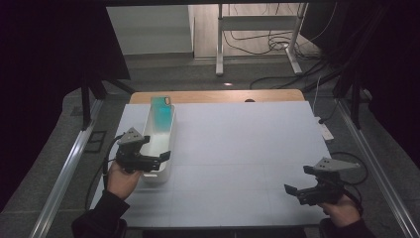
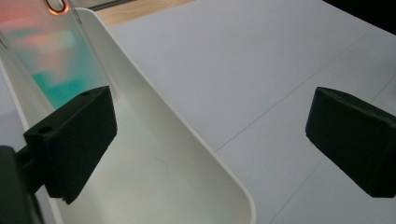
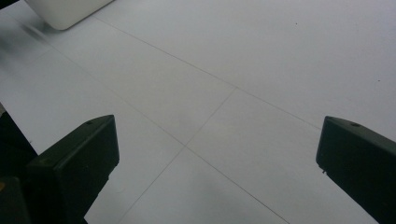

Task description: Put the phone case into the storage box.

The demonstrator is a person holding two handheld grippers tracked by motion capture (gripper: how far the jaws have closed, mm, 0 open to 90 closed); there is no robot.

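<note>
Fixed overhead view with the two gripper views, read from left to right. At the left of the table [image 1: 237, 148], a long white bin [image 1: 159, 144] lies lengthwise away from the person, and a translucent teal case [image 1: 162, 110], apparently a phone case, stands tilted against the far end of the bin's interior, its upper edge rising above the rim. The left gripper [image 1: 161, 158] is held over the bin's near end, jaws spread wide and empty; in the left gripper view one jaw hangs inside the bin [image 2: 140, 154] and the other outside, over the table, so that they straddle the bin's right wall, with the case [image 2: 56, 60] farther ahead, near but untouched. The step in hand is judged to be either a reach for the case or a grip on the bin wall; which of the two cannot be told. For the case, both jaws should first be brought inside the bin, advanced along its length, and closed across the case's thin faces rather than its edges, since a light, glossy sheet may slip or tip. For the wall, a slow, square closure would keep the bin from skating on the smooth surface. At the right, the right gripper [image 1: 292, 192] hovers low over bare table near the person's edge, jaws likewise wide apart and holding nothing, well apart from the bin.
</note>
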